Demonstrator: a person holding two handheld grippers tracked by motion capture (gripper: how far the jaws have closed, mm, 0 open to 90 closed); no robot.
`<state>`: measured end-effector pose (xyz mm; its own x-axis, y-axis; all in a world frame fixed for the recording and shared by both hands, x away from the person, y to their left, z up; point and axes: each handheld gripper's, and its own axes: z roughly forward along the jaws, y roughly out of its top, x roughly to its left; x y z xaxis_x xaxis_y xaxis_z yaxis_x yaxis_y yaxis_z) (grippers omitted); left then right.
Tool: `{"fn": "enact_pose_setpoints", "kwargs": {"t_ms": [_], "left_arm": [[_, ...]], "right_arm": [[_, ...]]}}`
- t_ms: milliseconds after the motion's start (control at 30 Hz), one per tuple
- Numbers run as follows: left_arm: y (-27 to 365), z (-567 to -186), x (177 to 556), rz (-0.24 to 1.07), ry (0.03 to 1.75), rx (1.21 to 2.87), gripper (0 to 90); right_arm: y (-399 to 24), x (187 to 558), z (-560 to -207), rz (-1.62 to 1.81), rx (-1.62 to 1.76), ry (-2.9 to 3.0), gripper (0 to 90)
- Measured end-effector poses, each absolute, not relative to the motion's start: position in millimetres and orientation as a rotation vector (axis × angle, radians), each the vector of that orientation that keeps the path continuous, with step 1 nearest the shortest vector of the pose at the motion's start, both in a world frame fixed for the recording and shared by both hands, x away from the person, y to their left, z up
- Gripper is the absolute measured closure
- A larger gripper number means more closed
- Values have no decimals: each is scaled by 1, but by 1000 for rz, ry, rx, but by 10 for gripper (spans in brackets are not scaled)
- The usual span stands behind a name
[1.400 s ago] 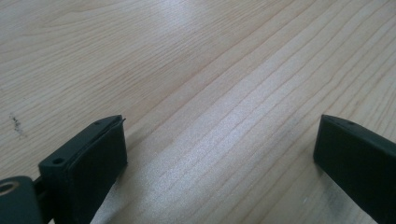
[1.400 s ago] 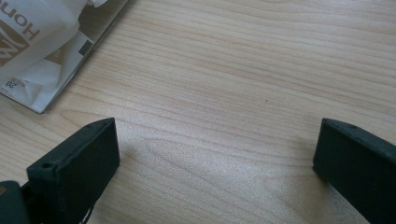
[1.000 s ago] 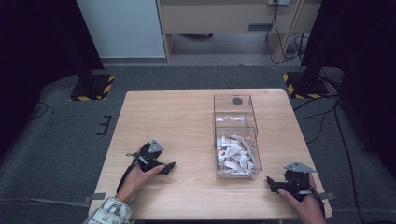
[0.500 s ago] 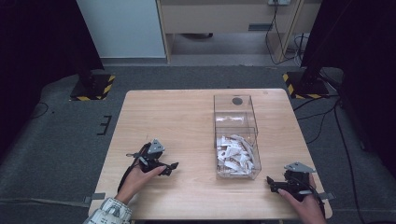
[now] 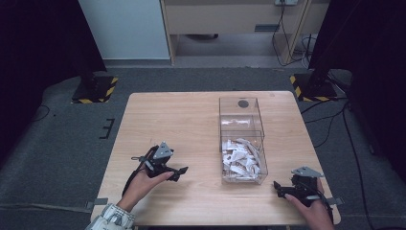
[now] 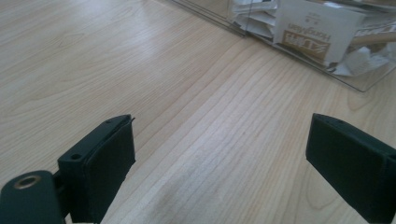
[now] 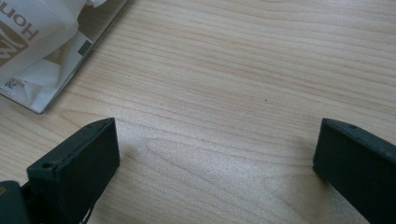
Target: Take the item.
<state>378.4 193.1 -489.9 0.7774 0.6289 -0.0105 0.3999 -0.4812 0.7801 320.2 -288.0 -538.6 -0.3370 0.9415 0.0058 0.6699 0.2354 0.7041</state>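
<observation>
Your left gripper (image 5: 178, 171) is black, topped by a grey three-cornered plate, with a dark cable trailing back; a brass-coloured fitting sits at its base and small screw holes mark its flat matte pads (image 6: 100, 170). Your right gripper (image 5: 278, 188) matches it. A light patterned cuff (image 5: 111, 219) covers your left wrist.

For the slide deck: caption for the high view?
Open left gripper and right gripper flank a clear box of paper packets.

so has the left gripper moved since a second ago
Yes, slightly: the left gripper has slid along the table toward the clear box, jaws open.
</observation>
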Motion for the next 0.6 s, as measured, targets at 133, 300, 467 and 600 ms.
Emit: {"fn": "enact_pose_setpoints", "kwargs": {"t_ms": [133,300,467,600], "left_arm": [[190,-482,377,349,743,2130,76],[186,-473,376,351,721,2121,76],[182,-465,377,354,696,2114,76],[177,-460,378,348,671,2121,77]], "right_arm": [[-288,320,-539,867,1478,2092,8],[-288,320,-539,867,1477,2092,8],[-288,320,-539,868,1477,2094,8],[-288,320,-539,867,1478,2092,8]]}}
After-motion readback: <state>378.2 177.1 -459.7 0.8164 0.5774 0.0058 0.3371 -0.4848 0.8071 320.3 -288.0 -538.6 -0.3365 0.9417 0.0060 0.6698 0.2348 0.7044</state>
